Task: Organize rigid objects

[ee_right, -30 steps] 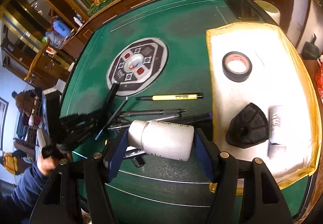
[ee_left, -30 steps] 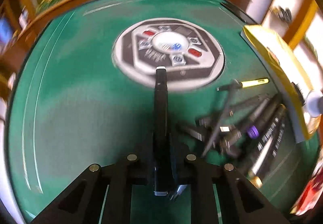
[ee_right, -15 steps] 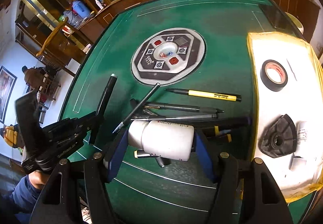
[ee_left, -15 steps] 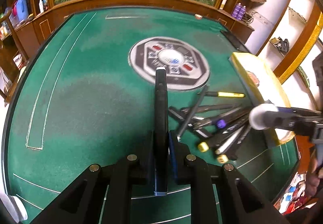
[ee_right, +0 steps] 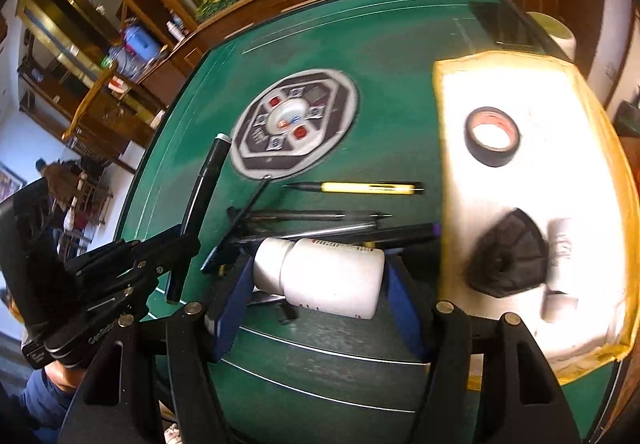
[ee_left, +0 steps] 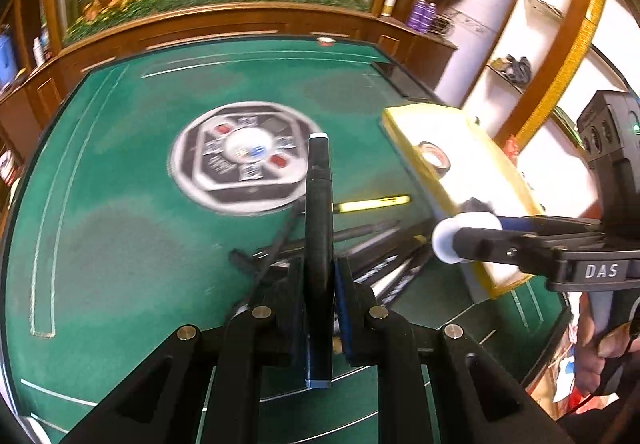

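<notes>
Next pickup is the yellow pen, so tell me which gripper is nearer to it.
Right. The right gripper, gripping the white bottle, hangs just short of the yellow pen; the left gripper, clamping a black pen, is farther away.

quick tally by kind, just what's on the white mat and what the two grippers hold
tape roll: 1
black mask-like piece: 1
white tube: 1
white bottle, in right gripper: 1
black marker, in left gripper: 1
total: 5

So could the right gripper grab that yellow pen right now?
Probably not: the right gripper is already shut on the white bottle. The yellow pen lies uncovered on the felt, but the bottle must go first.
</notes>
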{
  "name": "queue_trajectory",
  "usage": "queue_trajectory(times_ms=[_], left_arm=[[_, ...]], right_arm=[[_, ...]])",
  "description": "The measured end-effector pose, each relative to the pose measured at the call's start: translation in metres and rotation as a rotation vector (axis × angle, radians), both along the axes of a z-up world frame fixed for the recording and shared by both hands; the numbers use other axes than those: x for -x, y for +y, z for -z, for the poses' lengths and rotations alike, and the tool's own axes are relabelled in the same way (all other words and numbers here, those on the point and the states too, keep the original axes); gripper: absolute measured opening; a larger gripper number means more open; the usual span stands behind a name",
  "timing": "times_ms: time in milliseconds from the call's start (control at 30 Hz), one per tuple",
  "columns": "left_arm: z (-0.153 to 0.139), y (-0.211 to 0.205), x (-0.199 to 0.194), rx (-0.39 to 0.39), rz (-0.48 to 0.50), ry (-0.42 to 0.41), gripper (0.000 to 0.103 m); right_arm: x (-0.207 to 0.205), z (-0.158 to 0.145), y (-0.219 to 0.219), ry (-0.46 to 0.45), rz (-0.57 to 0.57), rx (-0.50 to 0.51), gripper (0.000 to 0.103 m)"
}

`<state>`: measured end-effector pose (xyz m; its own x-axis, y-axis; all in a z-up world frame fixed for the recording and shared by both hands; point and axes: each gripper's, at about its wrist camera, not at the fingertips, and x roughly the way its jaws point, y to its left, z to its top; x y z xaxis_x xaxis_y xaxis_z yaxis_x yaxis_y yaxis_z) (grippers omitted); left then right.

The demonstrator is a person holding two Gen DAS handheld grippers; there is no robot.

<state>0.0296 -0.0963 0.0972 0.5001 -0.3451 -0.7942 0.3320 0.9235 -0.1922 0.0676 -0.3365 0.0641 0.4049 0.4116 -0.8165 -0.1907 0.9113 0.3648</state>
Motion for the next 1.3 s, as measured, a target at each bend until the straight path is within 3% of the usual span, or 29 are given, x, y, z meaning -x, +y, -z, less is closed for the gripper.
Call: queue_trajectory(times_ms=[233, 633, 933, 1300], left_arm=[[-0.01, -0.058, -0.005, 0.017, 0.106, -0.013, 0.014], [-0.012, -0.136, -0.026, 0.054, 0.189, 0.028, 0.014], [0.027, -0.203, -0.065, 0.026, 0.201, 0.127, 0.014], [0.048, -0.223, -0.072, 0.012, 0.183, 0.156, 0.014]], right_arm=[[0.002, -0.006, -0.047, -0.014, 0.095, -0.016, 0.064], [-0.01, -0.011, -0.13, -0.006, 0.225, -0.004, 0.065], [-0.062, 0.012, -0.17, 0.037, 0.253, 0.07, 0.064], [-0.094, 0.042, -0.178, 0.089, 0.214, 0.117, 0.065]])
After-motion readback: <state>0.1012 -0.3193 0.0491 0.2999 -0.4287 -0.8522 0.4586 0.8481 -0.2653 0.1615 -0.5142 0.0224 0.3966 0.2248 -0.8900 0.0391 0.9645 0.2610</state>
